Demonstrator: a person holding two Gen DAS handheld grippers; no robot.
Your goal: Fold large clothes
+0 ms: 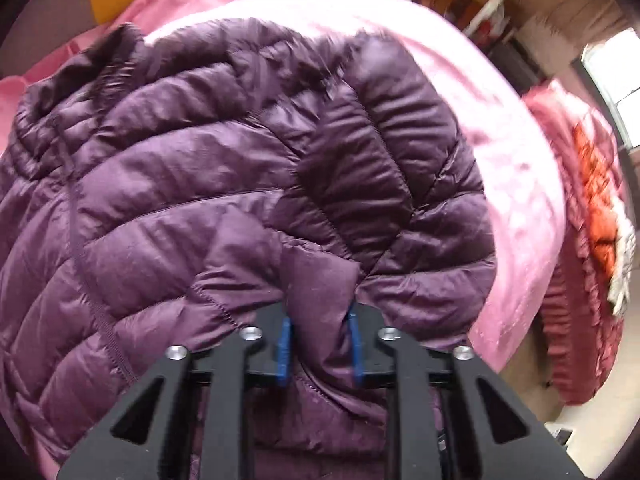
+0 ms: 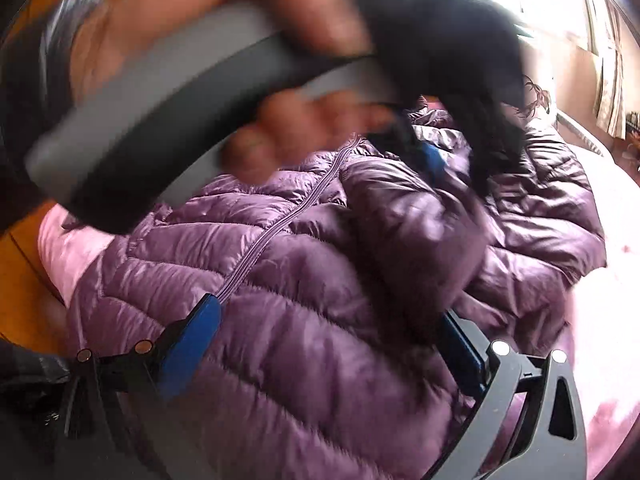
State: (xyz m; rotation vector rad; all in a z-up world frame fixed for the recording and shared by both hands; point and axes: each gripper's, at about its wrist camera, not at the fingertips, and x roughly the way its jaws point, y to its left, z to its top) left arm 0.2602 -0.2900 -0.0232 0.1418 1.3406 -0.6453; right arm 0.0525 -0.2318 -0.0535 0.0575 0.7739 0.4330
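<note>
Gripping a fold of the purple down jacket [image 1: 224, 184], the left gripper [image 1: 320, 328] pinches its sleeve edge; the right gripper [image 2: 332, 344] hovers wide open, empty, above the jacket's zipper [image 2: 280, 220]. Judged step: sleeve fold; next, carry inward. Beyond the jacket, a pink bedsheet [image 1: 500, 120].

Black gripper [image 1: 320, 340], blue pads [image 1: 284, 350], seemingly silver screws.
</note>
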